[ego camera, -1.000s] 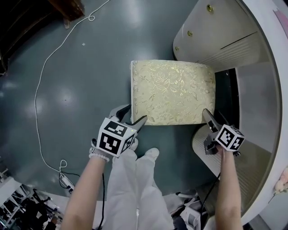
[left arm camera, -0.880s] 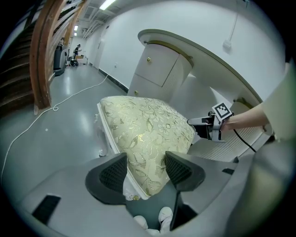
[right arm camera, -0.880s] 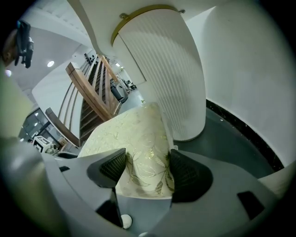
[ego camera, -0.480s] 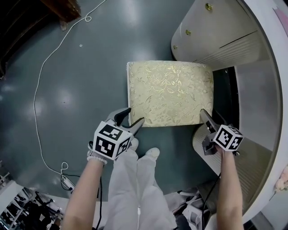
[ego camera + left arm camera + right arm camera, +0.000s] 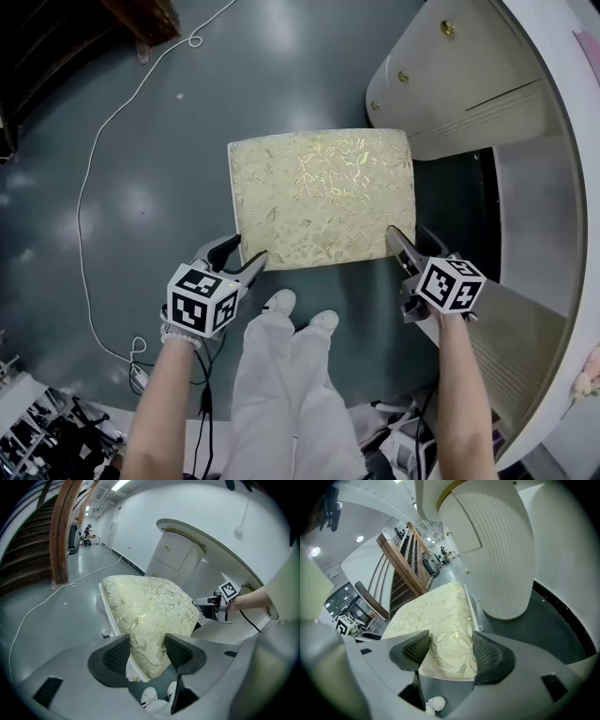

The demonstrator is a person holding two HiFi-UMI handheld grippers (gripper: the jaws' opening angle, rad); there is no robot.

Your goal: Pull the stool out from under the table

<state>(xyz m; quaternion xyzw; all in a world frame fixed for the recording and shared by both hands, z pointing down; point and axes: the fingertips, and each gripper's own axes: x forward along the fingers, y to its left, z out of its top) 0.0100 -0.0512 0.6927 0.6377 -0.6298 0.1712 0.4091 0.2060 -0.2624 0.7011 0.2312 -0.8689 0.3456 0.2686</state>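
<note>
Stool (image 5: 319,197) stands on the floor (image 5: 178,150) just beside the table (image 5: 539,187), prob nearly clear of it. Padded top looks soft & squashy and the frame stiff, so best hold is low on the near corners. Left gripper (image 5: 242,251) is closing w/ the near-left corner pinched between its pads; right gripper (image 5: 405,236) pinches the near-right one

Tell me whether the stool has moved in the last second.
Yes. In the head view the stool has slid left, farther out from under the table.
</note>
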